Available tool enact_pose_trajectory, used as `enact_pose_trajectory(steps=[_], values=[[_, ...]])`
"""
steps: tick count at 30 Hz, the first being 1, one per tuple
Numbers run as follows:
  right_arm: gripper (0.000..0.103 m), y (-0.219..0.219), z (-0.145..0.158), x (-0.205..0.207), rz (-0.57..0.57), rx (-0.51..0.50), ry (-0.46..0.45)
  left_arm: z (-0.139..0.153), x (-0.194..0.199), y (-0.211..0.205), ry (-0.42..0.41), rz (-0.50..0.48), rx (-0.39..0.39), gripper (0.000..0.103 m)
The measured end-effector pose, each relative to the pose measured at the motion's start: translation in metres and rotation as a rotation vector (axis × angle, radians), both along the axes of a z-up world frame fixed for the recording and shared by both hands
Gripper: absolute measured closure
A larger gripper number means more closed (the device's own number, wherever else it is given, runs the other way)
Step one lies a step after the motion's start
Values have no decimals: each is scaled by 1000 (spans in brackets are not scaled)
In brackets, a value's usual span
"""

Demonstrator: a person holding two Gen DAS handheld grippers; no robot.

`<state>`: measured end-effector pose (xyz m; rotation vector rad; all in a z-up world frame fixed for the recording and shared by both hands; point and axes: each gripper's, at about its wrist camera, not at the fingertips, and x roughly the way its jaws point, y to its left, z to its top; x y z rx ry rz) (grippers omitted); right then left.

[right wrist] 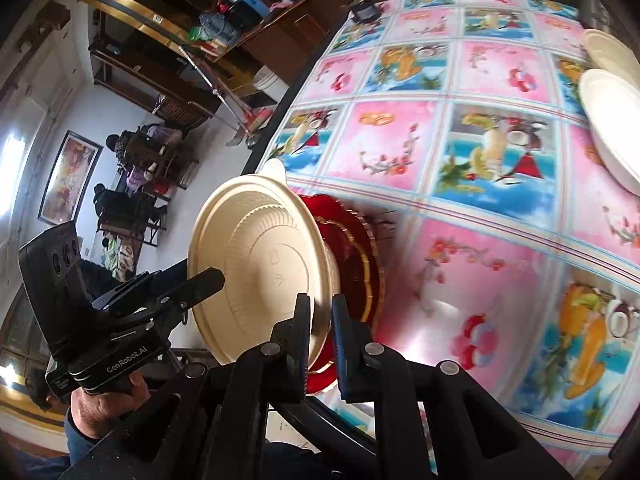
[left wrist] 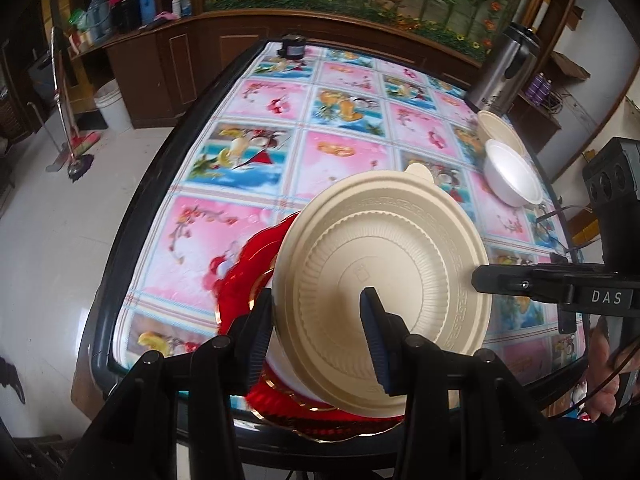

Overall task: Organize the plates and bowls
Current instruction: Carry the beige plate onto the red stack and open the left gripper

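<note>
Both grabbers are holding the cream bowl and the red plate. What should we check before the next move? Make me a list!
1. Left gripper fingers clamp the bowl wall: ok.
2. Right gripper holds bowl rim and red plate together: ok.
3. Bowl level: not ok, tilted on its side.
4. Red plate sits flat against the bowl: cannot tell.
5. Bare table ahead to set down on: ok.
6. White bowls far off at the side: ok.

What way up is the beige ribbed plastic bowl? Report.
Upside down and tilted: the beige ribbed plastic bowl shows its embossed underside to both cameras, above the red gold-edged plate.
</note>
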<state>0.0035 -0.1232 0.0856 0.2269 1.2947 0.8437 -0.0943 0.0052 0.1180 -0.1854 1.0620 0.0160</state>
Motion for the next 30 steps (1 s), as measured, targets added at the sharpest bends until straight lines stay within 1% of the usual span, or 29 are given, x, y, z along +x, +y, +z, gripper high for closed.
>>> enact_pose_trajectory(steps=[4, 11, 16, 20, 23, 26, 30], values=[[91, 13, -9, -2, 13, -8, 25, -12, -4, 11, 25, 5, -8, 62], [91, 25, -29, -2, -6, -40, 87, -34, -4, 19, 71, -11, -33, 62], [91, 27, -39, -1, -28, -54, 124, -42, -1, 21, 80, -28, -41, 62], [90, 30, -41, -1, -32, -59, 127, -44, 0, 21, 84, -37, -43, 61], [90, 30, -39, 0, -40, -66, 119, -42, 1, 23, 74, -34, -42, 59], [90, 26, -32, -1, -50, -65, 96, -37, -1, 26, 56, -15, -47, 51], [90, 10, -21, 2, -91, -39, 57, -28, -5, 27, 35, 7, -37, 49]])
